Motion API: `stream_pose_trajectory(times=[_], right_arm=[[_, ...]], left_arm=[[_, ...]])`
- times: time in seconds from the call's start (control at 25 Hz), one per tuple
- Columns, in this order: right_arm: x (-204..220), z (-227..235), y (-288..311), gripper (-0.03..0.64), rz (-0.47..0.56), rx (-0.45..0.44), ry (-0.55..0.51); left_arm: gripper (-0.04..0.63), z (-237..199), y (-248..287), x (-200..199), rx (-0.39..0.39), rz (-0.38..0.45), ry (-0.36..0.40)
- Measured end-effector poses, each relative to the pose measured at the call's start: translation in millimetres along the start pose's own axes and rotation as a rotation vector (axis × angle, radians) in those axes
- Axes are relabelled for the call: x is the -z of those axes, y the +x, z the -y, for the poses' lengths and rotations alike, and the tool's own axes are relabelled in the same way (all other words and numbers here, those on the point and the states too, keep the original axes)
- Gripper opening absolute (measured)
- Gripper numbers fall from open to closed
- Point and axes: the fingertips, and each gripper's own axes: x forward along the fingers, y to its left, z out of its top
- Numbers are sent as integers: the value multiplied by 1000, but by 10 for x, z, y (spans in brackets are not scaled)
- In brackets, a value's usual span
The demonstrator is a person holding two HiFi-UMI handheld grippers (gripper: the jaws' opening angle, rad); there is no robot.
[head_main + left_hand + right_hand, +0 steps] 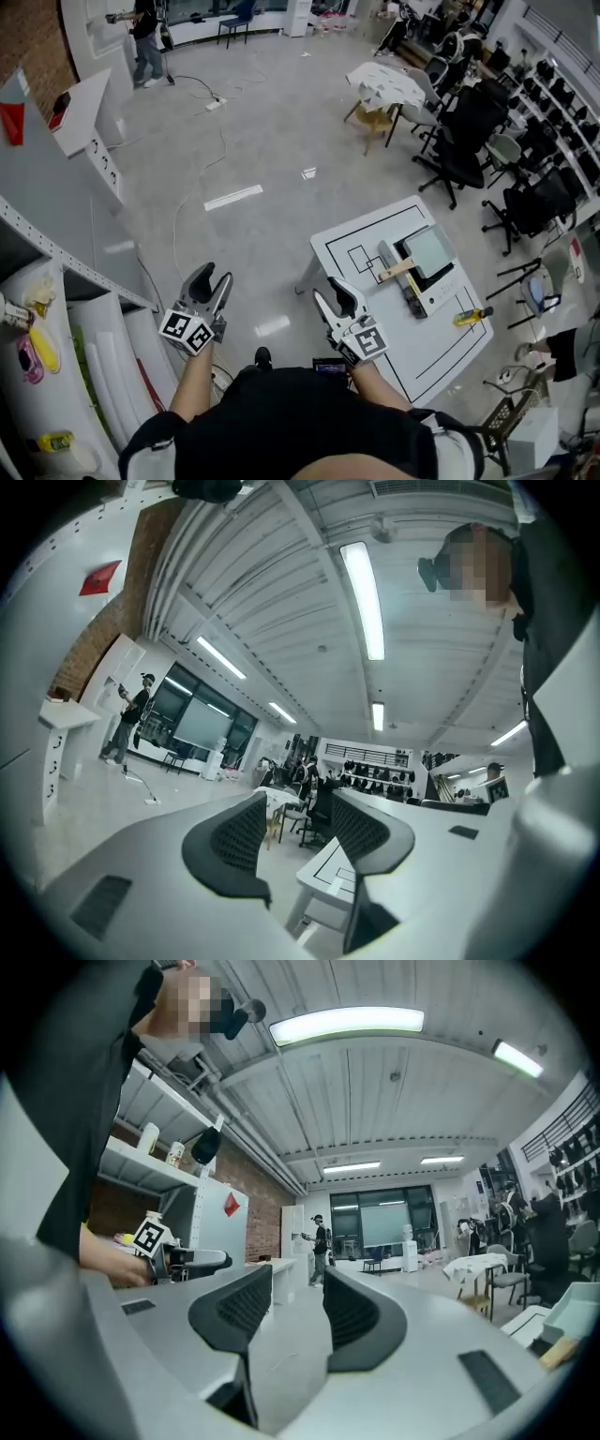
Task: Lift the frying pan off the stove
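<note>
No frying pan shows in any view. A flat white unit with a grey-green square top [428, 255] lies on a white table [424, 349] marked with black lines, ahead of me to the right; I cannot tell whether it is the stove. My left gripper [208, 281] is held over the floor, left of the table, open and empty. Close to the table's near corner, my right gripper [336, 292] is also open with nothing between its fingers. The left gripper view shows its jaws apart [295, 810] with the table [330, 872] beyond. In the right gripper view the jaws [298, 1286] frame only the room.
A wooden block [397, 272] and a yellow-handled tool [472, 317] lie on the table. Shelving [56, 253] with small items runs along my left. Office chairs [469, 141] stand at the right, with a cloth-covered small table [386, 86] beyond. A cable [202, 187] trails over the floor. A person [145, 37] stands far back.
</note>
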Motion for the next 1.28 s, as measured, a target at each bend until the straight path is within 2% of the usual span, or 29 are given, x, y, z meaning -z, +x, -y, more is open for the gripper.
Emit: stream_pose_trajectory(times=[0.2,0.28,0.52,0.84,0.96,1.08,1.16,1.28], right_arm=[[-74,282,107,181,45,124,52],[-48,467,-1,181,62,188,80],[108,1109,-445,181,96,380,77],[254,1995,-1211,181,141,623,134],[294,2257,-1420,181,158,677,158],[364,2543,-1646,181,161,715,194],[429,2775,-1796,183,180,723,246],[596,3072,-1964,195,260,708,431]], left_arm=[[213,-202,494,-34,117,-37,-13],[213,-144,733,56,177,-54,-32],[213,177,1561,408,363,-144,-59],[215,1170,2705,955,677,-280,-126],[214,1519,3065,1139,761,-323,-149],[215,1868,3368,1410,841,-404,-183],[215,2093,3555,1592,891,-446,-227],[219,2363,3776,1845,935,-522,-301]])
